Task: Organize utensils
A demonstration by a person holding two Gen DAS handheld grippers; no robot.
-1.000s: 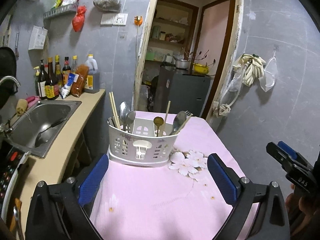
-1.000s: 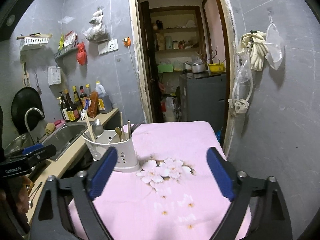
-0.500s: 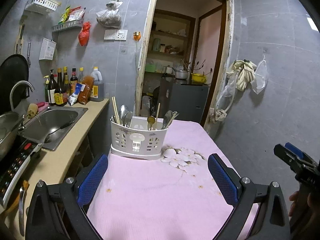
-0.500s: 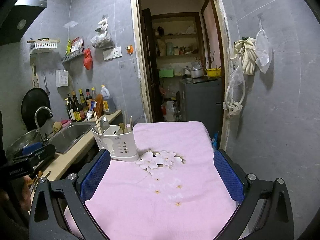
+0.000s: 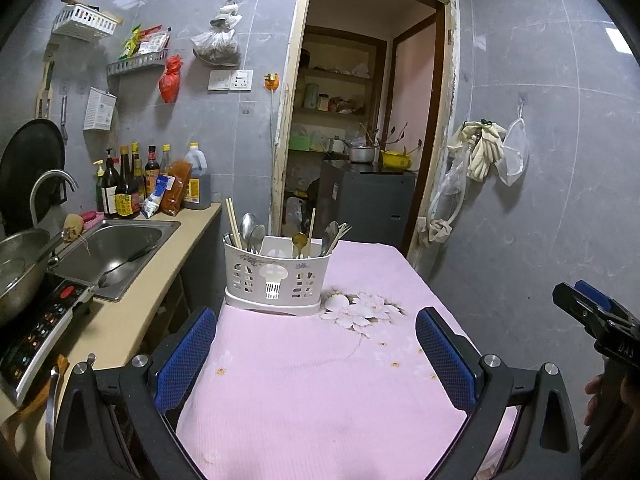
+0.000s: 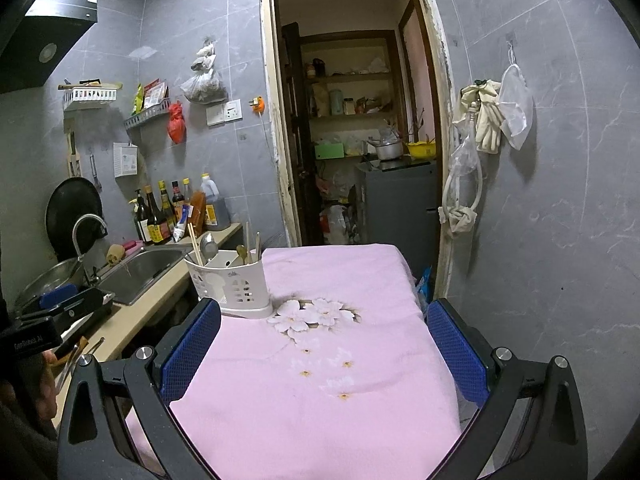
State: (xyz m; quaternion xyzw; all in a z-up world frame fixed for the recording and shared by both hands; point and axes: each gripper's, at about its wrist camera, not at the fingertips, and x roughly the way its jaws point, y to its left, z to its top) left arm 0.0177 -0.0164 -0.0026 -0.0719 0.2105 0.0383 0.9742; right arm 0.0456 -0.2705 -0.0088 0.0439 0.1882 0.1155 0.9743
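1. Pink cloth covers the table point(image 5: 320, 400), which fills the lower part of both wrist views; nothing lies loose on it.
2. White plastic caddy point(image 5: 276, 280) stands at the table's far left corner, beside the counter point(image 5: 152, 300) and sink point(image 5: 116, 244). It lies ahead of both grippers, well apart from each.
3. Left gripper point(image 5: 316, 356): jaws wide apart, nothing between them. The caddy sits nearly straight ahead of it, so this hand appears the better placed.
4. Right gripper point(image 6: 324, 348): jaws fully spread, empty. The caddy lies ahead and to its left.
5. Chopsticks point(image 5: 233, 222), spoons point(image 5: 251, 234) and a small ladle point(image 5: 299, 242) stand handle-down or leaning in the caddy's compartments, long axes near upright.
6. Judgement: sorting looks complete or nearly so; any further pick would need a reach forward and a grip from above.
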